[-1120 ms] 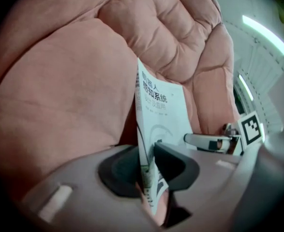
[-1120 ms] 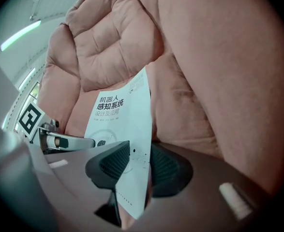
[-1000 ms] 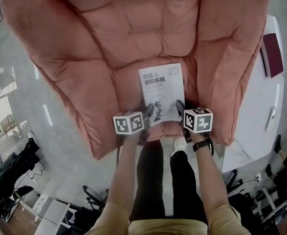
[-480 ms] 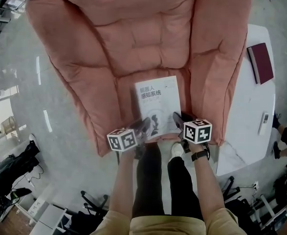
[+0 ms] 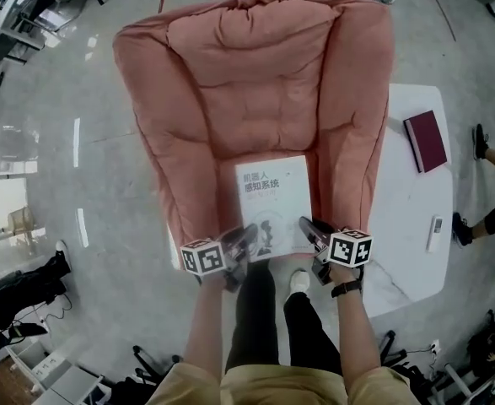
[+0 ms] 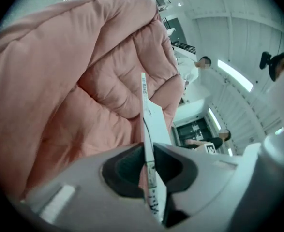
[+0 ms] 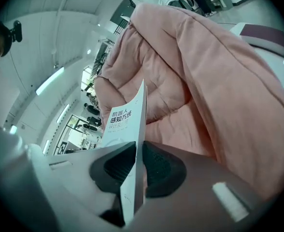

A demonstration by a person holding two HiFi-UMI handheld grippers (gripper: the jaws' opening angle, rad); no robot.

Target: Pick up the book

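1. Step in hand: lifting the thin white paperback book (image 5: 272, 199) off the salmon-pink quilted cushion chair (image 5: 230, 83). The book sits over the seat hollow, cover up. Both near corners are pinched and the far edge is free. It looks clear of the cushion, but I can't be sure.
2. To do it well, my read: keep both claws level with each other so the cover doesn't twist. Both bites are right at the edge, so a slow, even rise is safest. Don't pull the claws apart, or the cover may bend or slip out.
3. Left claw (image 5: 245, 240): jaws nearly together, with the pads clamped on the book's near-left edge. In the left gripper view the book runs edge-on between them.
4. Right claw (image 5: 309, 229): jaws closing, only a narrow gap left. The near-right corner is between the pads and they press on it.
5. The white tabletop (image 5: 407, 201) to the right of the chair carries a dark red hardback (image 5: 426, 141). It is well apart from the lift and not involved.
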